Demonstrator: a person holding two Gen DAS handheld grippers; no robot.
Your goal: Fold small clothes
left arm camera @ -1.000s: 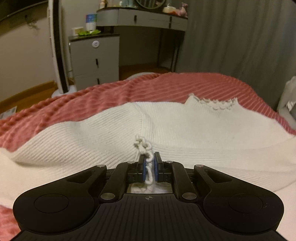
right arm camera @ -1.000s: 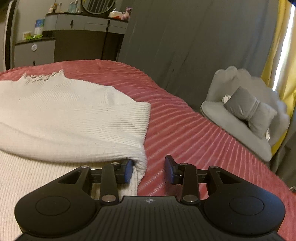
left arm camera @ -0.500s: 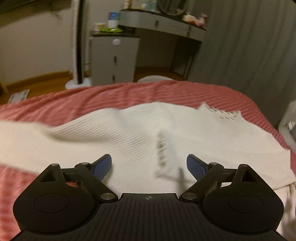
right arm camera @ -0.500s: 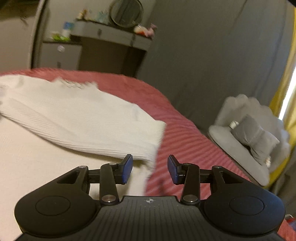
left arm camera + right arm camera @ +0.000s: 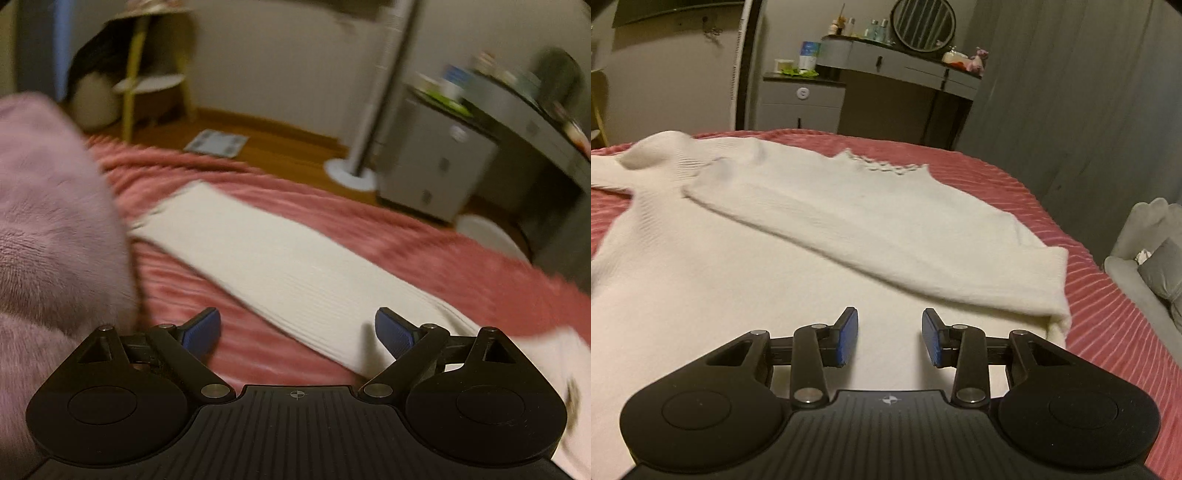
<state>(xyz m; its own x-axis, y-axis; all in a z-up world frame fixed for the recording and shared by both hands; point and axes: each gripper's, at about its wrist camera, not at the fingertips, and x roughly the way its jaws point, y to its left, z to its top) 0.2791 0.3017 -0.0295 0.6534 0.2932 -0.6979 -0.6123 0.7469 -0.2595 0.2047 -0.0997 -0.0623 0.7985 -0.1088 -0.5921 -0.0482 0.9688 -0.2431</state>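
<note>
Both claws now hang released: the left claw [image 5: 297, 332], a second ago clenched on trim, has swung toward the outstretched sleeve [image 5: 266, 258], blurrily; the right claw [image 5: 889, 338] hovers over the cream ribbed-knit sweater [image 5: 738, 280] on the red-blanketed bed [image 5: 1108, 314]; one sleeve folded, another apparently next.

red bedspread [image 5: 1108, 317] | grey dresser [image 5: 803, 101] | round mirror [image 5: 922, 24] | armchair [image 5: 1145, 258]

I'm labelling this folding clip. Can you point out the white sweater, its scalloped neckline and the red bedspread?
white sweater [image 5: 746, 280], right wrist view, on the flat body panel.
scalloped neckline [image 5: 882, 167], right wrist view, on the lacy collar edge.
red bedspread [image 5: 1108, 317], right wrist view, bare ribbed part right of the sweater.
</note>
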